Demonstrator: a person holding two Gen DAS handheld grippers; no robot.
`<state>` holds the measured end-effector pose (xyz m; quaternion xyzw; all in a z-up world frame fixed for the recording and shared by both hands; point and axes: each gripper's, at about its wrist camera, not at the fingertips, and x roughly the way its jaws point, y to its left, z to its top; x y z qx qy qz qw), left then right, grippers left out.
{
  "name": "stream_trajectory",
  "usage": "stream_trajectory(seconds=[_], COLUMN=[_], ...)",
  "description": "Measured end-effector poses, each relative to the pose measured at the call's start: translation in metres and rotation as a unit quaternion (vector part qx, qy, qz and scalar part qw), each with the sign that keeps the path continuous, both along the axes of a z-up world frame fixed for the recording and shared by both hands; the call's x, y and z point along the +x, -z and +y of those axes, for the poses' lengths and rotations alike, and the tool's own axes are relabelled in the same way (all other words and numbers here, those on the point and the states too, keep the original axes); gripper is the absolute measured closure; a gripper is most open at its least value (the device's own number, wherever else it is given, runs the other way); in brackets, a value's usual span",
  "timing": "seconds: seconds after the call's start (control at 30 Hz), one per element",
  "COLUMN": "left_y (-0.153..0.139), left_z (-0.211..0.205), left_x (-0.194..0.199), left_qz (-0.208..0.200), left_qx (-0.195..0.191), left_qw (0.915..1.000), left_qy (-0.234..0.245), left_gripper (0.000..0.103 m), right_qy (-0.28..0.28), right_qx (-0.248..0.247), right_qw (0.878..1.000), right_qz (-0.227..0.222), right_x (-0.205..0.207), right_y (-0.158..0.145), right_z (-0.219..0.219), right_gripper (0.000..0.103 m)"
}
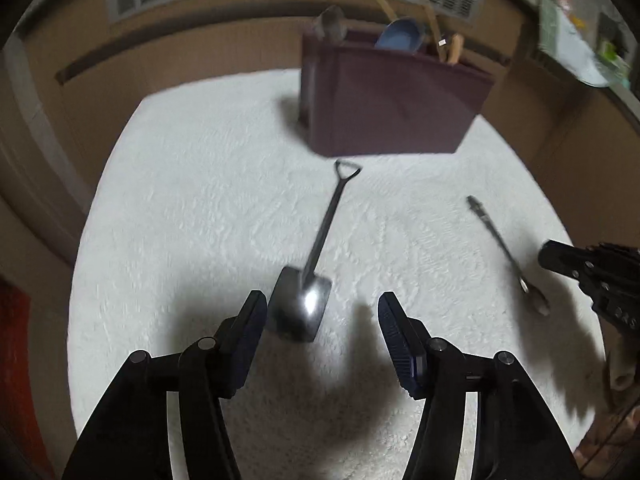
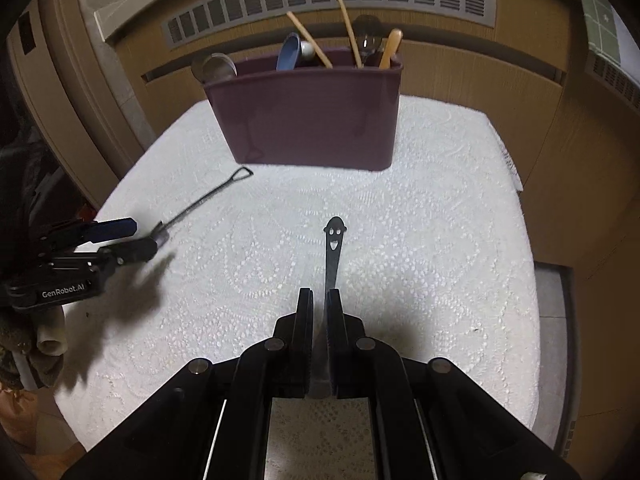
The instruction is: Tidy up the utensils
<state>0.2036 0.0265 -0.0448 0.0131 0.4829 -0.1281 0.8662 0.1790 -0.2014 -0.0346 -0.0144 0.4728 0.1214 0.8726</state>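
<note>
A shovel-shaped metal spoon (image 1: 316, 264) lies on the white cloth, its blade just ahead of my open left gripper (image 1: 322, 312); it also shows in the right wrist view (image 2: 208, 196). My right gripper (image 2: 319, 304) is shut on a smiley-face metal spoon (image 2: 333, 248), handle pointing away toward the holder. In the left wrist view that spoon (image 1: 504, 248) sits at the right with the right gripper (image 1: 560, 260) beside it. A maroon utensil holder (image 2: 308, 120) stands at the back, also in the left wrist view (image 1: 392, 104), with several utensils in it.
A white textured cloth (image 2: 420, 220) covers the round table. Wooden wall panels and a vent grille (image 2: 328, 0) are behind the holder. The left gripper (image 2: 132, 240) shows at the left of the right wrist view.
</note>
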Motion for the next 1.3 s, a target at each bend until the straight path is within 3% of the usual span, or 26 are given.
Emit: stream_trajectory(seconds=[0.07,0.2,0.23,0.37,0.5,0.57,0.67,0.87,0.93,1.07,1.17,1.3], left_y=[0.002,0.008,0.013,0.011,0.01,0.011,0.011,0.012,0.014,0.019,0.019,0.017], left_z=[-0.001,-0.004,-0.008,-0.008,0.009,0.028,0.054,0.066,0.056,0.018,-0.001,-0.007], left_x=[-0.012,-0.031,-0.026,0.0,0.025,0.041,0.069,0.118,0.131,0.139,0.118,0.085], left_qz=[0.007,0.058,0.068,0.047,0.016,0.01,0.011,0.032,0.025,-0.015,-0.058,-0.072], left_qx=[-0.021,-0.142,-0.154,-0.15,-0.079,-0.068,-0.065,-0.119,-0.098,0.021,0.084,0.1], left_qw=[0.9998,0.988,0.9856,0.9876,0.9961,0.996,0.9921,0.9735,0.9713,0.9806,0.9862,0.9924], left_qy=[0.001,0.018,0.018,0.0,-0.034,-0.058,-0.107,-0.193,-0.215,-0.194,-0.13,-0.009], left_gripper=[0.044,0.039,0.035,0.035,0.035,0.035,0.035,0.024,0.024,0.024,0.024,0.024], right_qy=[0.0,0.004,0.004,-0.004,-0.004,0.002,0.014,0.018,0.018,0.021,0.027,0.025], right_qx=[-0.013,-0.018,-0.018,-0.021,-0.022,-0.023,-0.022,-0.013,-0.013,-0.012,-0.014,-0.008], right_qw=[1.0,1.0,1.0,1.0,1.0,1.0,1.0,1.0,1.0,1.0,1.0,1.0], right_qz=[0.0,0.006,0.009,0.006,0.007,0.009,0.017,0.015,0.013,0.008,0.002,0.001], right_x=[-0.002,0.003,0.007,0.02,0.019,0.016,0.017,0.02,0.02,0.017,0.015,0.013], right_y=[0.006,0.013,0.014,0.011,0.013,0.017,0.025,0.029,0.029,0.029,0.029,0.029], right_z=[0.0,-0.006,-0.006,0.004,0.004,-0.001,-0.008,-0.008,-0.007,-0.01,-0.016,-0.019], right_gripper=[0.097,0.096,0.096,0.096,0.094,0.088,0.086,0.082,0.082,0.078,0.074,0.073])
